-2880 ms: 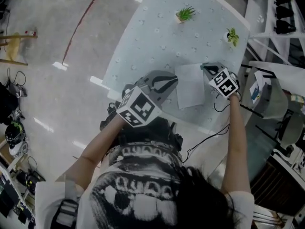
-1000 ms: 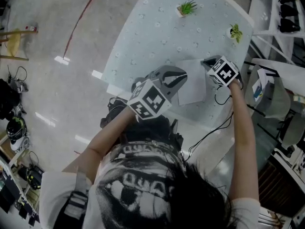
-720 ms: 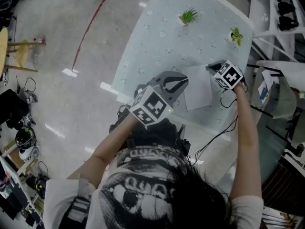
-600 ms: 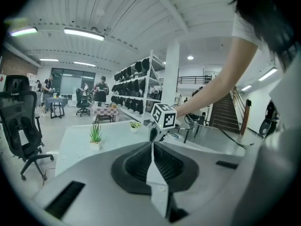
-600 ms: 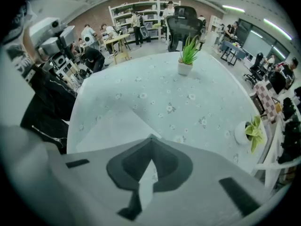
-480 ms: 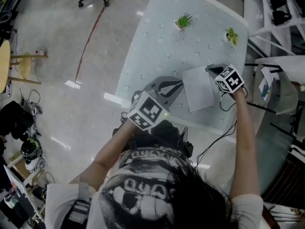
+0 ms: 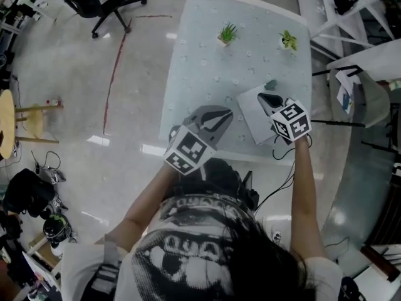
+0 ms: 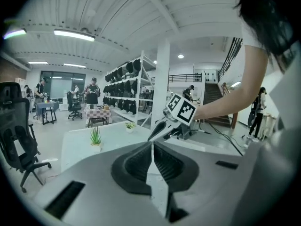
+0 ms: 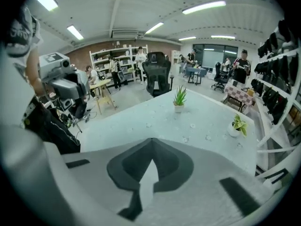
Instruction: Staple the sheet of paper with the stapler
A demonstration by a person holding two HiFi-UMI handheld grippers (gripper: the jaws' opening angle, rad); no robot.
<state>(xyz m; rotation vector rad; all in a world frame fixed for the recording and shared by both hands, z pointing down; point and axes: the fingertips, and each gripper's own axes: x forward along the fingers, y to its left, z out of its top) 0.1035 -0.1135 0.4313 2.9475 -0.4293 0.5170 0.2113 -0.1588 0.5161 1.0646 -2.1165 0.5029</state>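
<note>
Sheet of paper (image 7: 250, 116): lies flat on the desk (image 7: 207, 74), close to the near edge and toward the right edge. Neither gripper holds it.
Stapler (image 7: 270, 84): probably the small dark thing just past the sheet's far corner. It is too small to be sure, and I cannot tell whether the corner sits in its mouth.
Left gripper (image 7: 227, 113): jaws pressed together and empty, hovering over the near edge just left of the sheet.
Right gripper (image 7: 263, 96): held above the sheet's right side and tilted downward. Its jaws have just closed further and now meet with nothing between them.
Step in hand: judged to be between holds, since nothing is gripped and no press is under way.
Next move: likely calls for the sheet's corner to sit in the stapler's mouth, then the right gripper's closed jaws pushing down on its top. The left gripper would steady the sheet against sliding.
</note>
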